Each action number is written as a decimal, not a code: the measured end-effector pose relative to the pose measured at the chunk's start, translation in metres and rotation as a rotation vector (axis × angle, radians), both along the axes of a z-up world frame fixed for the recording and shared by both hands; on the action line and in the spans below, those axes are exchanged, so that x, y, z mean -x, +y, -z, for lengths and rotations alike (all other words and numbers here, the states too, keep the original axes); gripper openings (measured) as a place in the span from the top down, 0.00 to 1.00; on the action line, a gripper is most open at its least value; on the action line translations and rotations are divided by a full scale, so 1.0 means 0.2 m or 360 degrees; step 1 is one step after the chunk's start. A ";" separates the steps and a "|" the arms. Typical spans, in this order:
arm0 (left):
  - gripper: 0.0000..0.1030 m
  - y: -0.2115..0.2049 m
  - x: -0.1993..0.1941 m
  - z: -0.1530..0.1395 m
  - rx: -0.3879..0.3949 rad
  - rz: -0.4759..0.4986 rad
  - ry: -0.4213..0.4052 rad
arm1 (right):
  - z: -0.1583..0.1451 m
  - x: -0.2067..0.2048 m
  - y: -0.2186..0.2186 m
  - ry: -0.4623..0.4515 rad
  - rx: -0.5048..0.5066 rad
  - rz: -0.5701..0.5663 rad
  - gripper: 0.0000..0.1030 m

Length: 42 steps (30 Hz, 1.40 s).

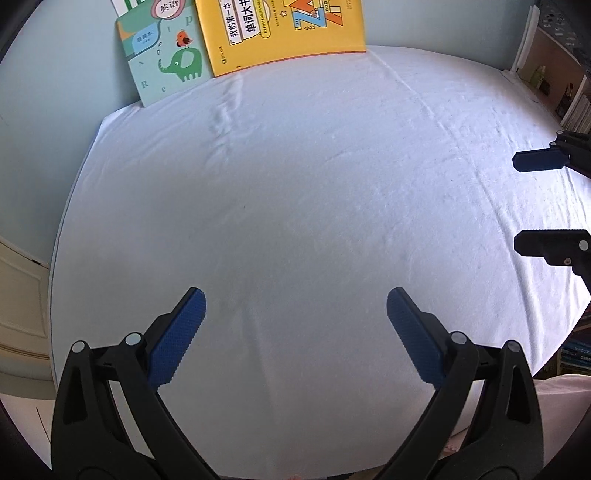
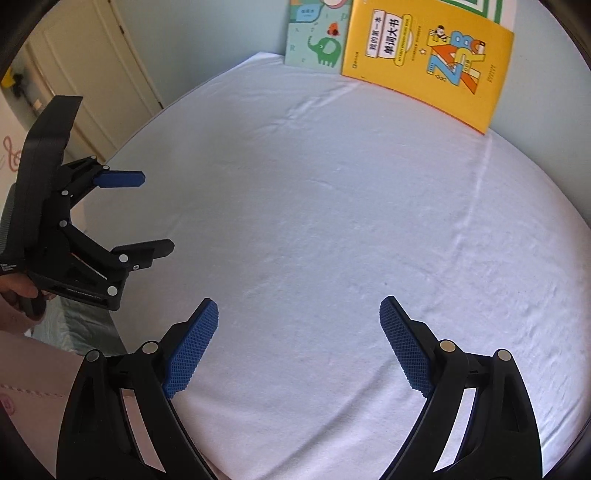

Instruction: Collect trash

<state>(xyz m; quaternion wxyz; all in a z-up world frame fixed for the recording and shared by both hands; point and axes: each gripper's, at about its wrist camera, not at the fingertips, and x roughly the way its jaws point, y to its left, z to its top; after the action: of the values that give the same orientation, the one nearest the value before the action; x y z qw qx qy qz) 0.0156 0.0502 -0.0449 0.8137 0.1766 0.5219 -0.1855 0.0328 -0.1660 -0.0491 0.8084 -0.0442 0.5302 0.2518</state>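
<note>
No trash shows in either view. My left gripper (image 1: 295, 299) is open and empty, held over a table covered with a white cloth (image 1: 314, 184). It also shows at the left of the right wrist view (image 2: 157, 214), open, held by a hand. My right gripper (image 2: 299, 306) is open and empty over the same cloth (image 2: 332, 221). It also shows at the right edge of the left wrist view (image 1: 517, 201), with its jaws apart.
A yellow book (image 1: 280, 29) and a green elephant book (image 1: 166, 59) lean against the back wall; both also show in the right wrist view, the yellow book (image 2: 432, 62) and the green one (image 2: 317, 40). A white door (image 2: 92, 74) stands at the left. Shelves (image 1: 569, 92) stand at the right.
</note>
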 end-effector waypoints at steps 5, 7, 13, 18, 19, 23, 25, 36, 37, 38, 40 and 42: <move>0.07 -0.11 -0.04 0.01 0.0015 0.0028 0.0017 | 0.00 0.00 -0.13 -0.0012 -0.0002 0.0108 0.14; 0.07 -0.16 -0.06 0.01 0.0011 0.0034 0.0015 | 0.01 0.00 -0.18 -0.0008 -0.0013 0.0149 0.14; 0.07 -0.26 -0.10 0.02 0.0020 0.0056 0.0029 | 0.02 0.01 -0.29 -0.0014 -0.0013 0.0229 0.14; 0.07 -0.33 -0.12 0.03 0.0017 0.0078 0.0040 | 0.02 0.00 -0.38 -0.0025 -0.0027 0.0310 0.14; 0.07 -0.34 -0.12 0.03 0.0018 0.0080 0.0042 | 0.02 0.00 -0.40 -0.0027 -0.0032 0.0327 0.14; 0.07 -0.38 -0.13 0.03 0.0038 0.0084 0.0061 | 0.03 -0.01 -0.47 -0.0032 -0.0050 0.0395 0.14; 0.07 -0.40 -0.14 0.03 0.0034 0.0092 0.0063 | 0.04 -0.02 -0.49 -0.0033 -0.0048 0.0418 0.14; 0.07 -0.48 -0.16 0.06 -0.0001 0.0124 0.0086 | 0.06 -0.06 -0.59 -0.0024 -0.0080 0.0516 0.14; 0.07 -0.49 -0.16 0.06 -0.0003 0.0130 0.0092 | 0.07 -0.06 -0.59 -0.0024 -0.0084 0.0530 0.14; 0.07 -0.50 -0.16 0.07 -0.0007 0.0136 0.0093 | 0.07 -0.07 -0.60 -0.0024 -0.0087 0.0539 0.14; 0.07 -0.51 -0.16 0.08 -0.0023 0.0150 0.0089 | 0.08 -0.06 -0.61 -0.0020 -0.0093 0.0557 0.14; 0.07 -0.52 -0.16 0.08 -0.0029 0.0161 0.0092 | 0.09 -0.06 -0.62 -0.0011 -0.0098 0.0568 0.14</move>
<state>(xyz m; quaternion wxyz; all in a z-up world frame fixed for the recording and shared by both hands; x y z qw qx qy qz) 0.0480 -0.0539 -0.0612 0.7862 0.2049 0.5372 -0.2266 0.0447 -0.2899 -0.0661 0.8431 0.0746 0.5187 0.1202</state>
